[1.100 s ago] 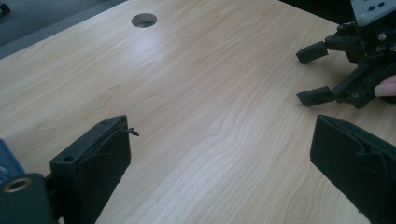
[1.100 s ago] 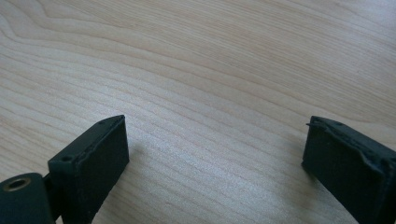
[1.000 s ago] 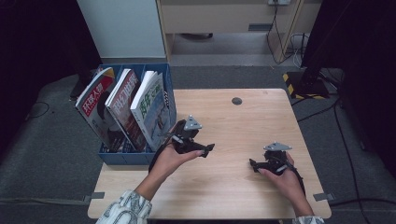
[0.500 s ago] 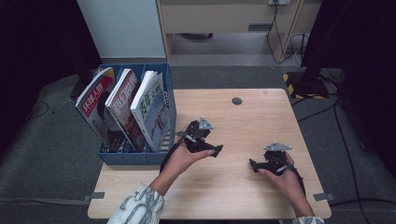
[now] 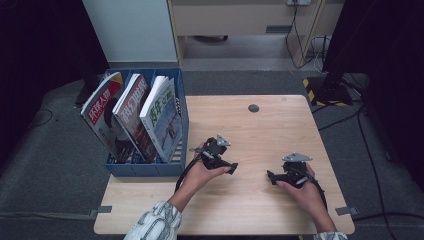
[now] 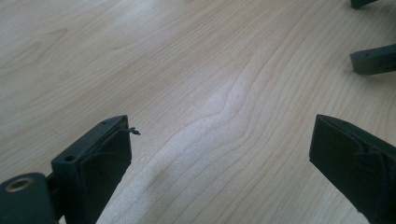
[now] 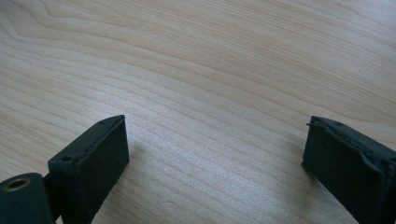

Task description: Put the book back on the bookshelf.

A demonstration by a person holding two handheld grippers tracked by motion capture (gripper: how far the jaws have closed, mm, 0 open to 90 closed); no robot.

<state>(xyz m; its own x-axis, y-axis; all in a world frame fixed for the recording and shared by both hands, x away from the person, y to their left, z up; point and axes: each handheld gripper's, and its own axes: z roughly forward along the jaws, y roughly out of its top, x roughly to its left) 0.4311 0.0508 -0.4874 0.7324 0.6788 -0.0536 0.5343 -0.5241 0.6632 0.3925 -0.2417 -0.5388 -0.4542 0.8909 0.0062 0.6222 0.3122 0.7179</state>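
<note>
While both hands rest low over the table (image 5: pixel 260 200), the left gripper (image 5: pixel 231 168) sits with jaws spread, holding nothing, just right of the blue file box (image 5: pixel 182 125). Three magazines (image 5: pixel 159 120) stand tilted inside that box. Well apart to the right, the right gripper (image 5: pixel 270 176) is likewise spread and empty.

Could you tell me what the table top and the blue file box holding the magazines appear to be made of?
The table top looks like pale wood or wood-look laminate, matt, with flowing grain lines. The file box looks like moulded plastic: uniform blue, slotted front wall.
</note>
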